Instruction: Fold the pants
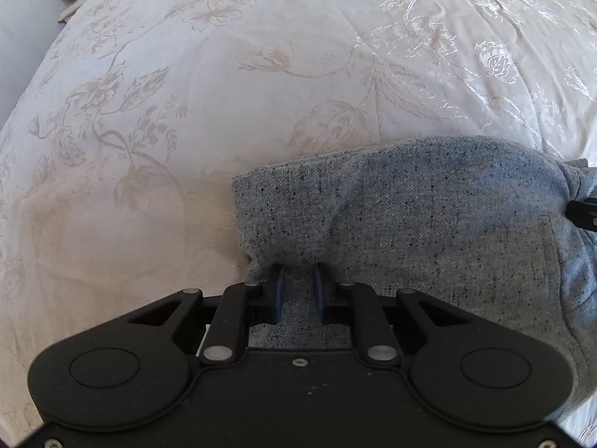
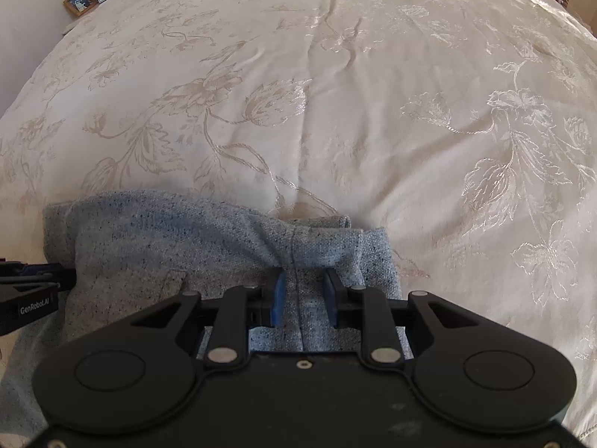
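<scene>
My left gripper (image 1: 298, 280): jaws narrow, grey pants (image 1: 429, 216) fabric bunched between blue pads, left edge of folded bundle pinched. Pants lie on floral bedspread (image 1: 186, 93). My right gripper (image 2: 305, 285): jaws part-open astride seam ridge, pad contact unclear, right end of bundle.

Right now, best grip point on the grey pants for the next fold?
Take the near edge of the grey pants at its two corners, coming down from above. The cloth lies flat and doubled on the bedspread, so only the edges give the left gripper and right gripper a lip to pinch.
</scene>
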Tool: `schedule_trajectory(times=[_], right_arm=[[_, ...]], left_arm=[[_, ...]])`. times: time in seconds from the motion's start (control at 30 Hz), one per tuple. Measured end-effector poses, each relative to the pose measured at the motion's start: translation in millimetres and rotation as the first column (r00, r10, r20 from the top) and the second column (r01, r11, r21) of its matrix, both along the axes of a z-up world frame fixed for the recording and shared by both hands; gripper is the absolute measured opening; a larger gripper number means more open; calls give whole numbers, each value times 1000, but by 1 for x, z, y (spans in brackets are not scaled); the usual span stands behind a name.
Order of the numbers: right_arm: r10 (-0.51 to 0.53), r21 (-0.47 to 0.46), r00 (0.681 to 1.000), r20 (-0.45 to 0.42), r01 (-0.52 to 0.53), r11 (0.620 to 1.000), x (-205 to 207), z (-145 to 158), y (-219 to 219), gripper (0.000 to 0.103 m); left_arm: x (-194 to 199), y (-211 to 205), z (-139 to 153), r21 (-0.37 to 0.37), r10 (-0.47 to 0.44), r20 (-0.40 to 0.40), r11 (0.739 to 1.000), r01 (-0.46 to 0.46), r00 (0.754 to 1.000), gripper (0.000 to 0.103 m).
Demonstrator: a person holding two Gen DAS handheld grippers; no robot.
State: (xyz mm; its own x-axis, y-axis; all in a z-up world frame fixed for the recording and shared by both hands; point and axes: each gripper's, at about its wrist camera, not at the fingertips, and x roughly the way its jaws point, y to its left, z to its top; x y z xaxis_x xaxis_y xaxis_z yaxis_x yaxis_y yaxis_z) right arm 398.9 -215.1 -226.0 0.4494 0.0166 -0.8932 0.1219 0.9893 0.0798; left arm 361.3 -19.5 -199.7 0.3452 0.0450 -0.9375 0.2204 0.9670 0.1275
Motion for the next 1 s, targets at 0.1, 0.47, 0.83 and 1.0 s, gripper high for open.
schedule_trajectory(times=[0.1, 0.47, 0.83, 1.0], right_arm=[[-16, 14, 999, 43, 16, 1000, -12, 14, -10, 32], [-42, 97, 994, 104, 32, 995, -70, 28, -50, 37], [-110, 231, 993, 34, 100, 968, -54, -16, -72, 49], [-117, 294, 990, 73, 91, 951, -48, -26, -78, 53]], left_arm=[[-7, 12, 11, -29, 28, -11, 999, -28, 1000, 28], [-53, 54, 26, -146, 3, -6, 989, -4, 1000, 39], [-45, 47, 0, -134, -16, 12, 991, 17, 1000, 61], [-34, 60, -12, -164, 36, 2, 986, -36, 999, 81]])
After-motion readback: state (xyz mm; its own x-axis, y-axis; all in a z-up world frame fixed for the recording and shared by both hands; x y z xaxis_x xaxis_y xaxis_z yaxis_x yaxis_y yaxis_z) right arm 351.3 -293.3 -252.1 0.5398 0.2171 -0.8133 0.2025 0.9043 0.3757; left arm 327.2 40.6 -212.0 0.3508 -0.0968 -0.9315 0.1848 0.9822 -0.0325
